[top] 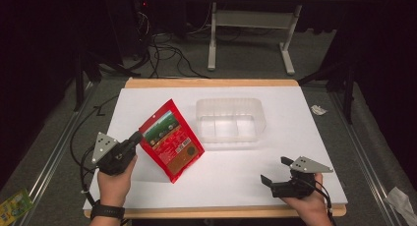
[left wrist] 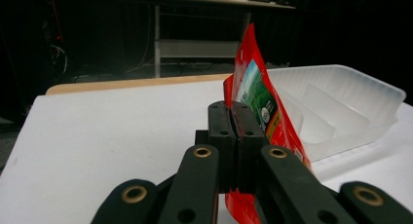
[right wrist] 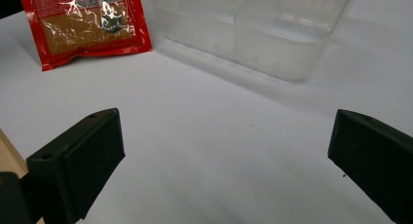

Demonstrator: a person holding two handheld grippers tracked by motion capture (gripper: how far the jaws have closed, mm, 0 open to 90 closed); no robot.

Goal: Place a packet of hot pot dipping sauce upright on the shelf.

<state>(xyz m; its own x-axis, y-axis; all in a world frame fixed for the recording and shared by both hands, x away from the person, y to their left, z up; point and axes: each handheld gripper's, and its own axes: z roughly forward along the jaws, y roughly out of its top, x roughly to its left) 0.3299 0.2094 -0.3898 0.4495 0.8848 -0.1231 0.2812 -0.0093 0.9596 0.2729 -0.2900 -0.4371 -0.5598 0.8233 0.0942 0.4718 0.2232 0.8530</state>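
The white tabletop (top: 236,186) carries everything, and the clear plastic tray (top: 231,119) standing on it serves as the landmark here. The tray has low walls and dividers that split it into compartments; it sits on the far half of the tabletop, roughly mid-width.

Just to the left of the tray, on the person's left, is a red snack pouch (top: 170,140) with a green picture on its upper part and a brownish window lower down. It is tilted, its near right corner reaching toward the tray's front left corner without clearly touching it. In the left tool view the pouch stands on edge right beside the tray wall.

The left tool (top: 134,139) lies to the left of the tray and is clamped on the pouch's left edge: its two black jaws are pressed together with the red film pinched between them. A hand (top: 115,182) holds it from below.

The right tool (top: 275,171) rests well nearer the person than the tray, off its front right corner. Its jaws stand wide apart with bare tabletop between them.
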